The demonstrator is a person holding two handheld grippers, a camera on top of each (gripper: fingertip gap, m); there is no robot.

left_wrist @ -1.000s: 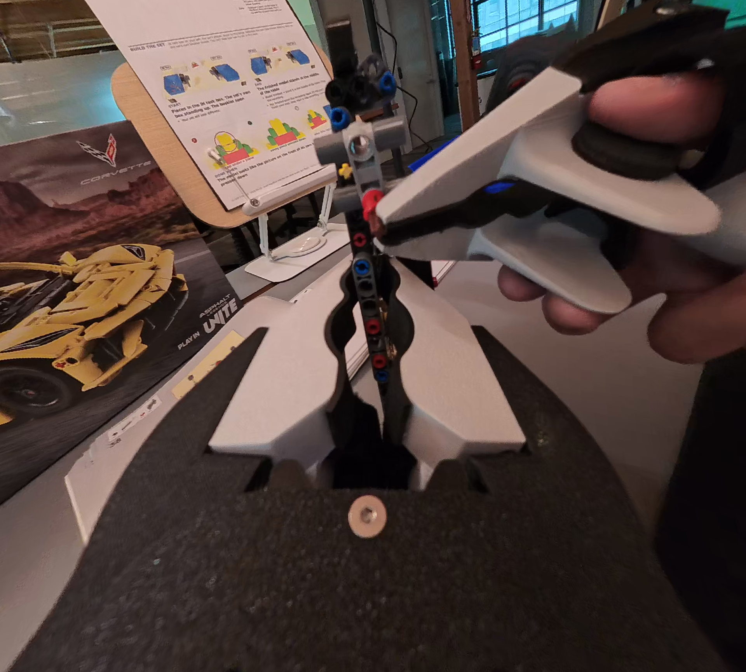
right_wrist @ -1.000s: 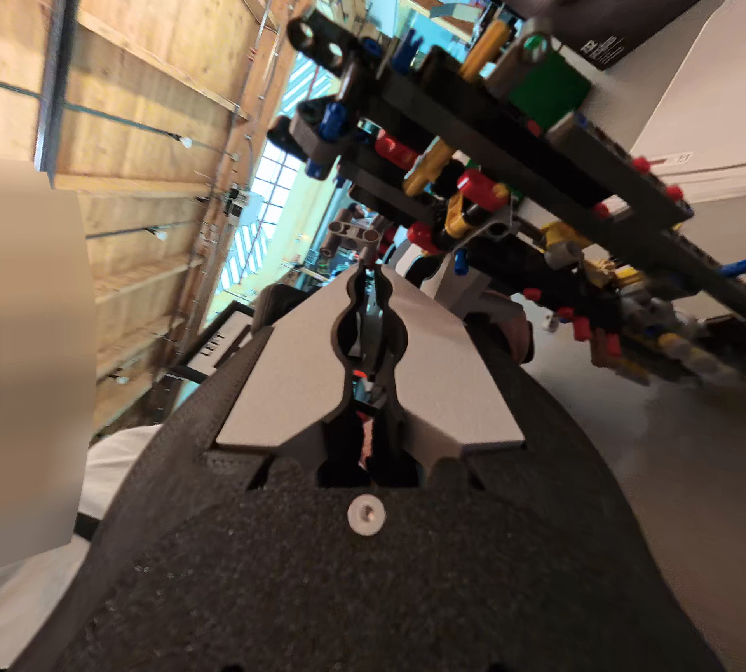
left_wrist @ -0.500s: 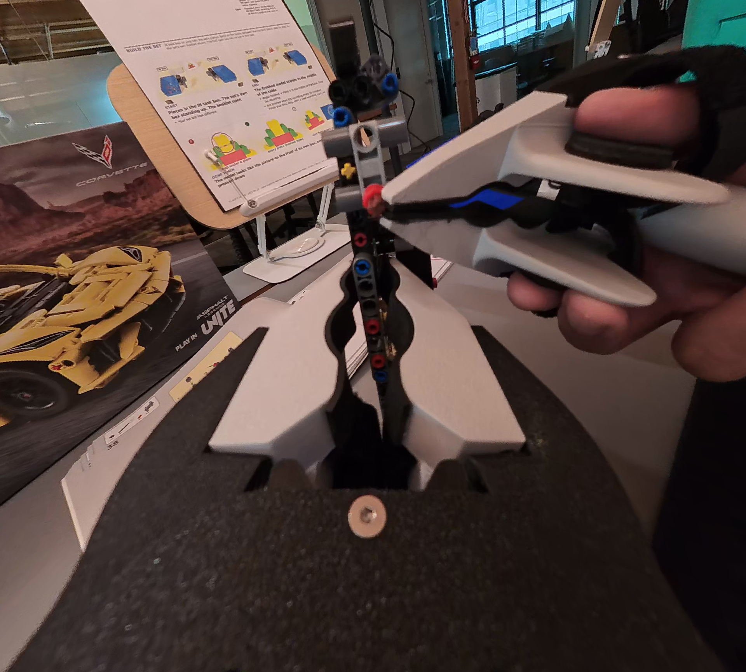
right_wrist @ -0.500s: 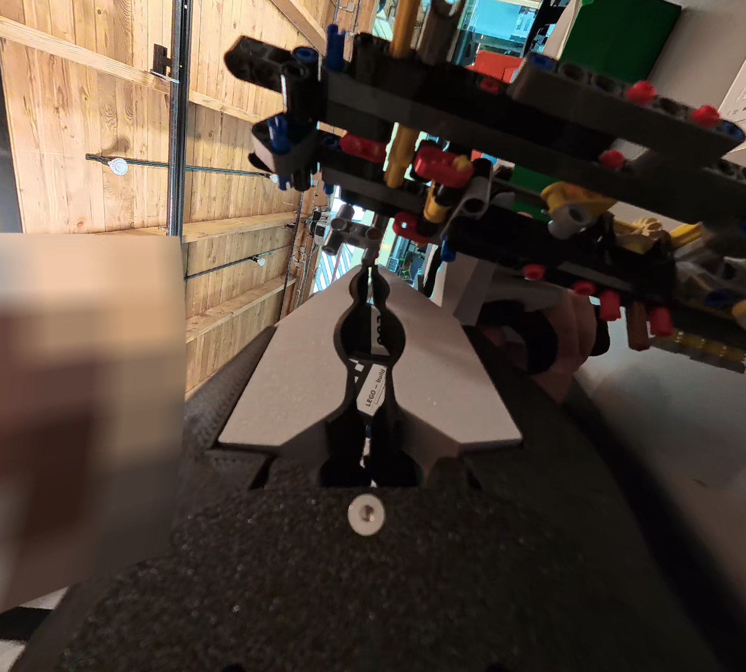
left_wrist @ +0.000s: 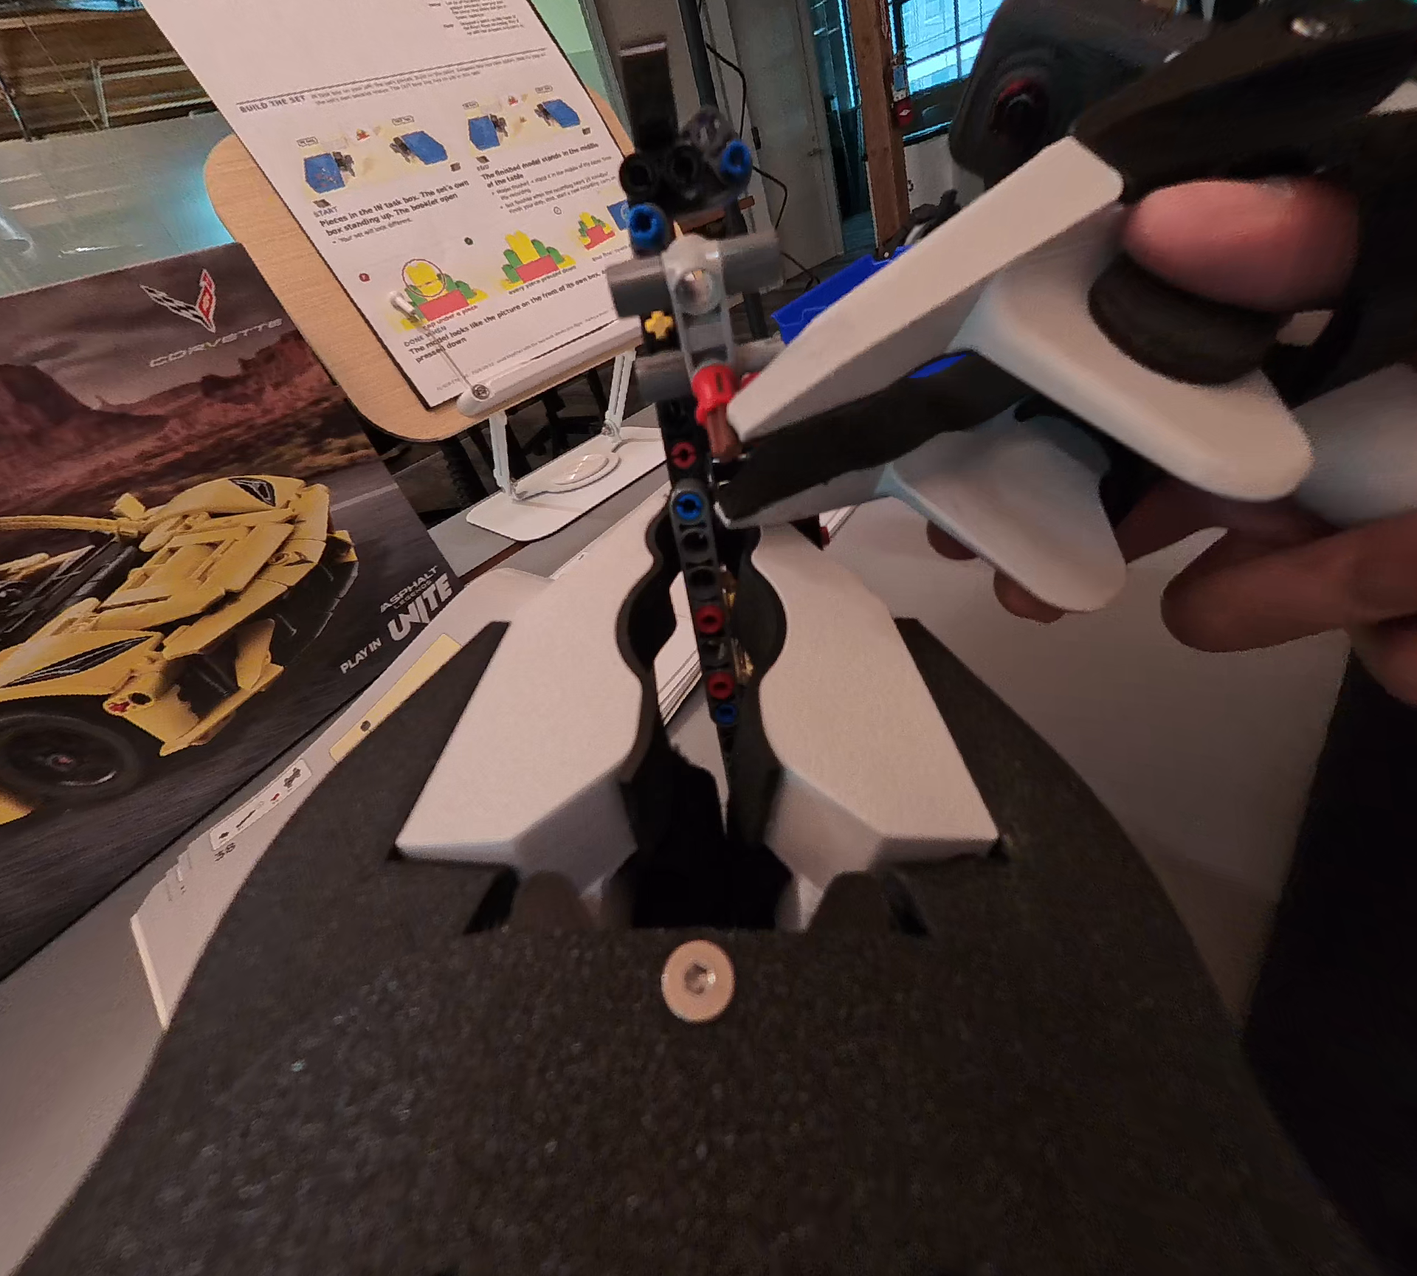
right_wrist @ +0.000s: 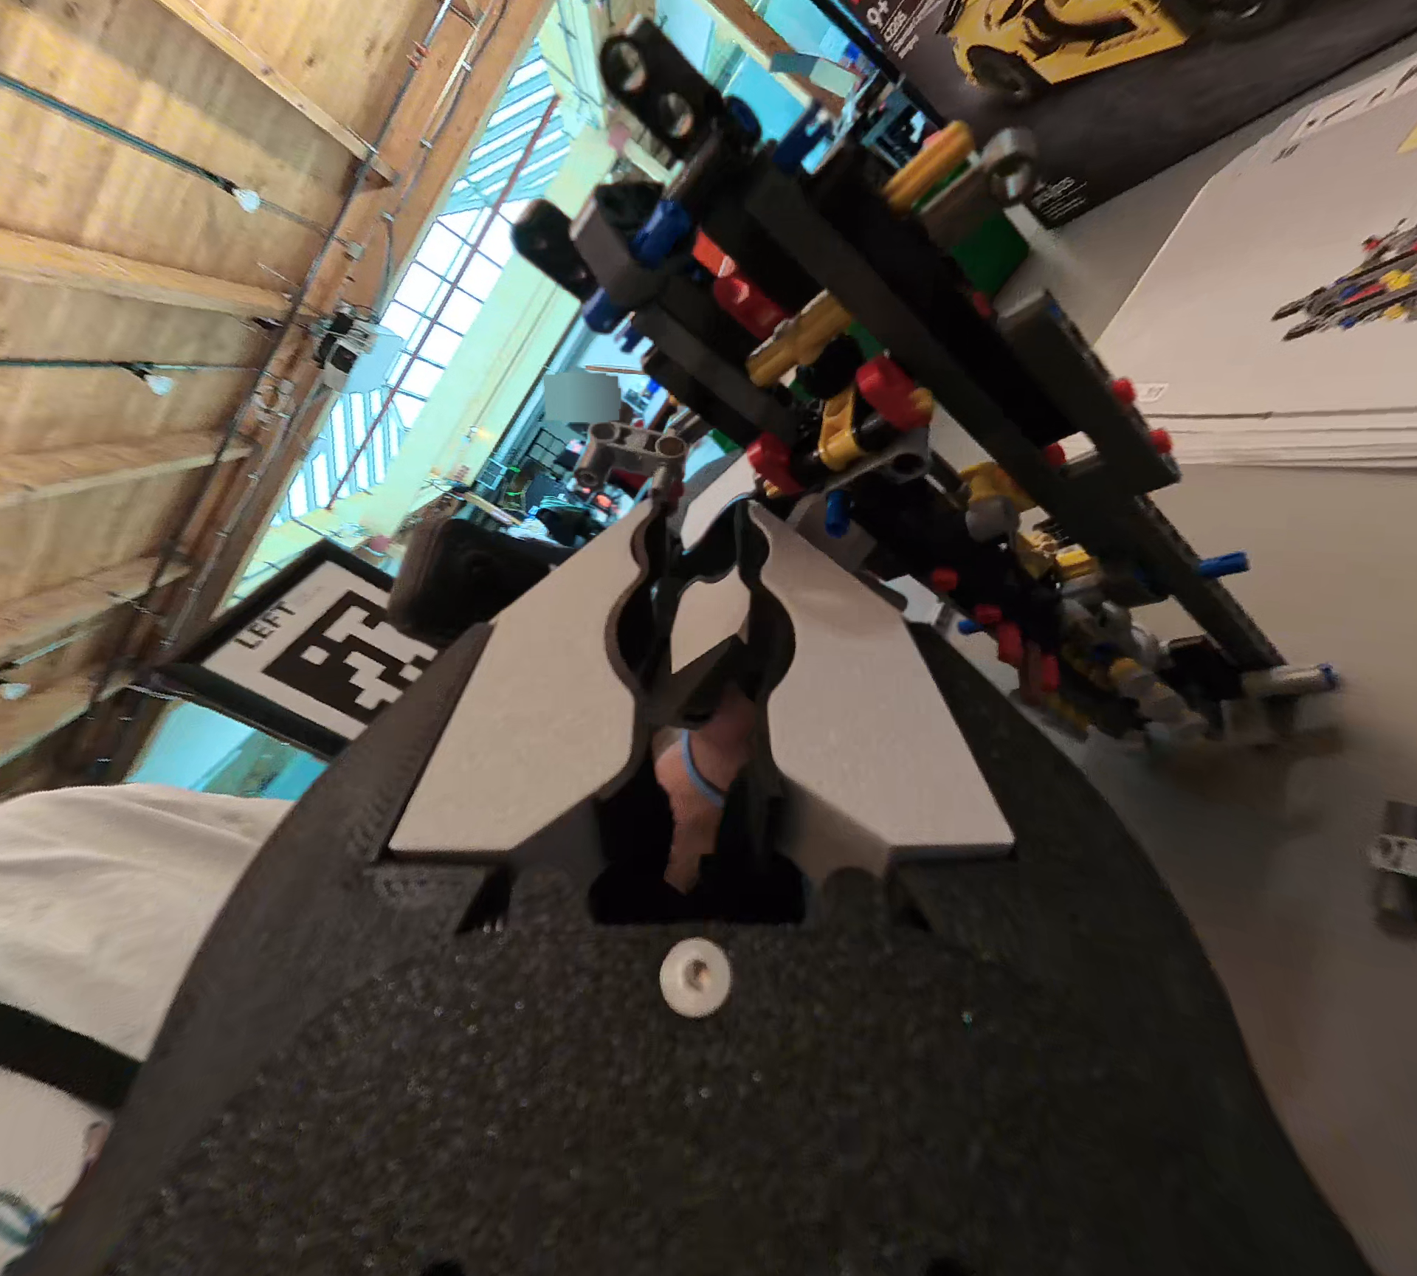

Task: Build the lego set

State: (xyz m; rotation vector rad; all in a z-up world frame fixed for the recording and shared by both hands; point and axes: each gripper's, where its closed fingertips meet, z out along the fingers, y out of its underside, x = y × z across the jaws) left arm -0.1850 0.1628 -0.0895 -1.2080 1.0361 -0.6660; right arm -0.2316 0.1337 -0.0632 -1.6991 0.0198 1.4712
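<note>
My left gripper [left_wrist: 709, 549] is shut on the long black beam of the lego assembly [left_wrist: 690, 288] and holds it upright above the table. The assembly is black with red, blue and yellow pins and grey connectors; it also shows in the right wrist view [right_wrist: 882, 288]. My right gripper [left_wrist: 728, 465] comes in from the right, its tips against the beam beside a red pin [left_wrist: 713, 388]. In its own view the right gripper [right_wrist: 705, 511] stands slightly open. A small grey connector [right_wrist: 629, 453] sits just past its left fingertip; I cannot tell whether they touch.
The set's box with a yellow car [left_wrist: 153, 587] stands at the left. An instruction sheet on a wooden stand [left_wrist: 383, 127] is behind. An open booklet [right_wrist: 1265, 319] and a loose grey piece [right_wrist: 1395, 856] lie on the grey table [left_wrist: 1073, 664]. My hands' fingertips stand some 6 centimeters from each other. From either gripper's tips it is about 15 centimeters to the loose grey piece [right_wrist: 1395, 856].
The right gripper's jaws were together and now stand slightly apart. It has tilted and dropped a little along the beam. The left gripper holds the assembly still.
</note>
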